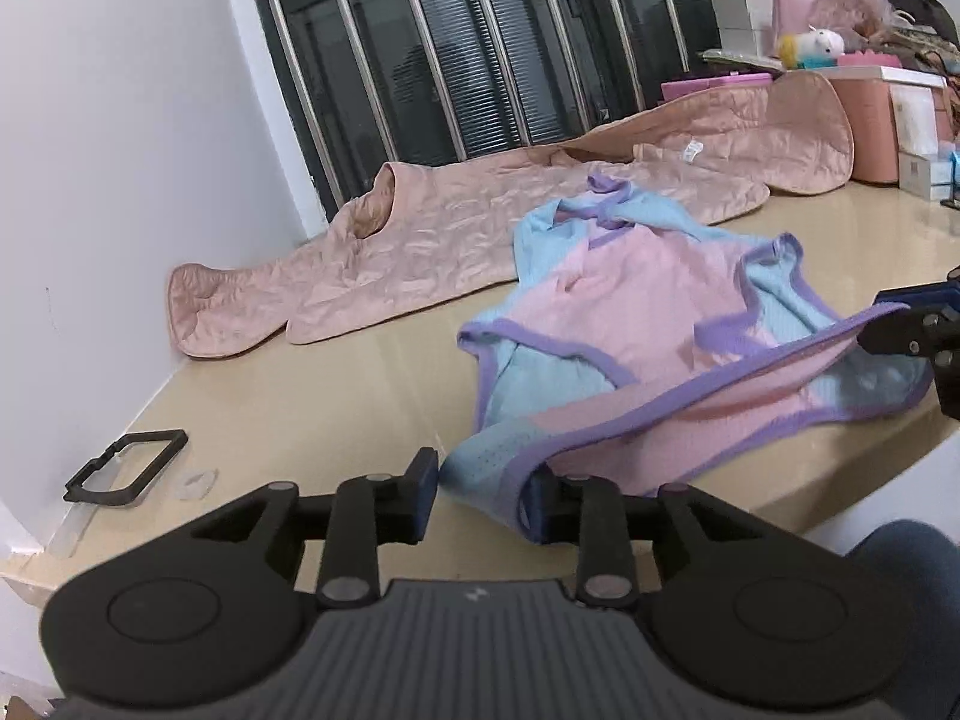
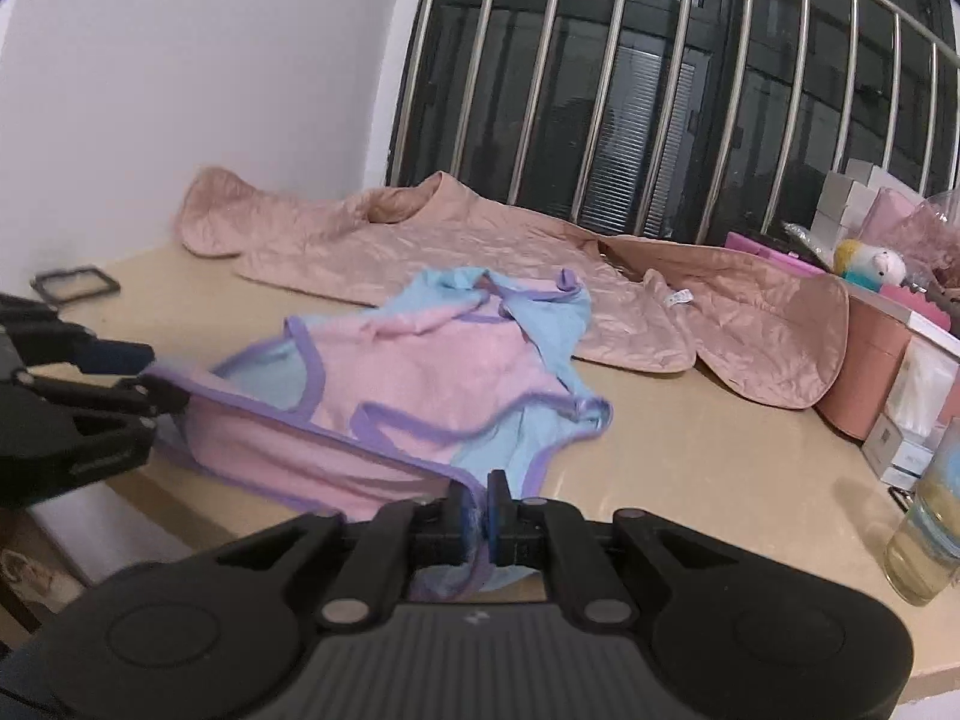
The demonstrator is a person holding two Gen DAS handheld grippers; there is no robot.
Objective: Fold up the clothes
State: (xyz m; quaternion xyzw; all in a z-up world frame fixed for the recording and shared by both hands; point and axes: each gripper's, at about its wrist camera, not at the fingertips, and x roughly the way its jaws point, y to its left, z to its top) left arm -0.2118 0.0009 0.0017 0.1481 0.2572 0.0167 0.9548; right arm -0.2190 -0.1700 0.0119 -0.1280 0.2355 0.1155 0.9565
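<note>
A pink and light-blue sleeveless top with purple trim (image 1: 648, 324) lies crumpled on the beige table (image 1: 336, 384); it also shows in the right wrist view (image 2: 420, 372). My left gripper (image 1: 480, 492) is open, with the top's near hem corner lying between its jaws, against the right pad. My right gripper (image 2: 478, 510) is shut on the other hem corner and lifts it slightly; it shows at the right edge of the left wrist view (image 1: 900, 330). The hem is stretched between the two grippers.
A quilted pink jacket (image 1: 456, 228) lies spread behind the top, along the barred window (image 1: 480, 42). Boxes and toys (image 1: 864, 72) crowd the table's right end. A glass of yellowish liquid (image 2: 924, 534) stands at the right. A black frame (image 1: 126, 465) lies at the left.
</note>
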